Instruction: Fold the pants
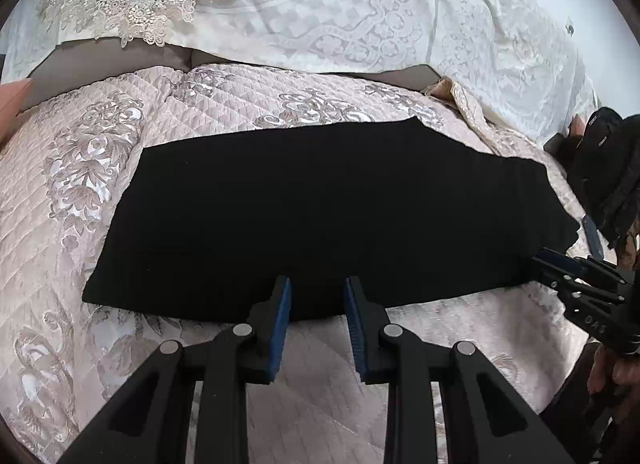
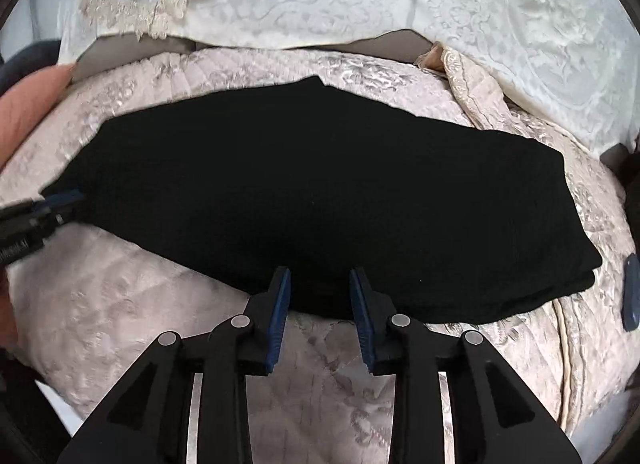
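The black pants lie flat on the pink quilted bedspread, stretched left to right. My left gripper is open, its blue-padded fingertips at the near edge of the pants, holding nothing. The right gripper shows at the right end of the pants in the left wrist view. In the right wrist view the pants fill the middle and my right gripper is open at their near edge. The left gripper shows at the pants' left end there.
White patterned bed linen and a lace-edged pillow lie behind the bedspread. A pink object sits at the far left. A dark blue object lies at the right on the bedspread.
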Tool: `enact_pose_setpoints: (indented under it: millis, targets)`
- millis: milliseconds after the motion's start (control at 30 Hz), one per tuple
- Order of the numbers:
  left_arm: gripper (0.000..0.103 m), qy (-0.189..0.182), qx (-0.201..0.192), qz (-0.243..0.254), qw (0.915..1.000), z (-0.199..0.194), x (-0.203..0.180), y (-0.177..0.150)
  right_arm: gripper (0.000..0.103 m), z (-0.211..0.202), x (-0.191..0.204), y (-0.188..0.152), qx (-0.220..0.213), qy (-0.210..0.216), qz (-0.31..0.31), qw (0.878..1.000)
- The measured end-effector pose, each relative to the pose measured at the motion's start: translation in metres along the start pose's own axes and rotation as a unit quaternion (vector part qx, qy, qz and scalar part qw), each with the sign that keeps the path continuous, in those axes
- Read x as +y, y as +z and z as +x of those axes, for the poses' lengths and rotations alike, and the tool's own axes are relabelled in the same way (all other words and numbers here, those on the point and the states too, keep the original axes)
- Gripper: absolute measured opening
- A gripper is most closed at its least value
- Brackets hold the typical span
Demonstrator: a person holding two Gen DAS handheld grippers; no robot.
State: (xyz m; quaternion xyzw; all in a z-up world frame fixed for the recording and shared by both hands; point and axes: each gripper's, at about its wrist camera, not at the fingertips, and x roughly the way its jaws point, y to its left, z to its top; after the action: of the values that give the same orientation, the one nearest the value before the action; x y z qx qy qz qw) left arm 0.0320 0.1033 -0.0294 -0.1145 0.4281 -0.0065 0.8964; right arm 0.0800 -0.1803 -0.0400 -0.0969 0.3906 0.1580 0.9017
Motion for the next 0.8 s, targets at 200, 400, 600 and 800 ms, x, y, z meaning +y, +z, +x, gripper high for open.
enact_pose_setpoints:
  millis: [200, 400, 600, 800]
  targets:
    - [0.03, -0.004, -0.014, -0.012, 0.9998, -0.019, -0.001, 0.006, 0.039, -0.037, 0.013, 0.008, -0.042, -0.002, 0.0, 0.999]
    - [0.03, -0.016, -0.039, -0.003, 0.9991, -0.049, -0.017, 0.008, 0.054, -0.061, 0.03, 0.015, -0.067, -0.002, -0.008, 0.998]
    - [0.035, -0.016, -0.046, 0.012, 0.9987, -0.067, -0.036, 0.001, 0.057, -0.078, 0.049, 0.009, -0.079, -0.006, -0.017, 0.997]
    - [0.035, -0.014, -0.033, 0.026, 0.999, -0.073, -0.051, -0.01, 0.057, -0.087, 0.053, -0.003, -0.068, -0.016, -0.006, 0.998]
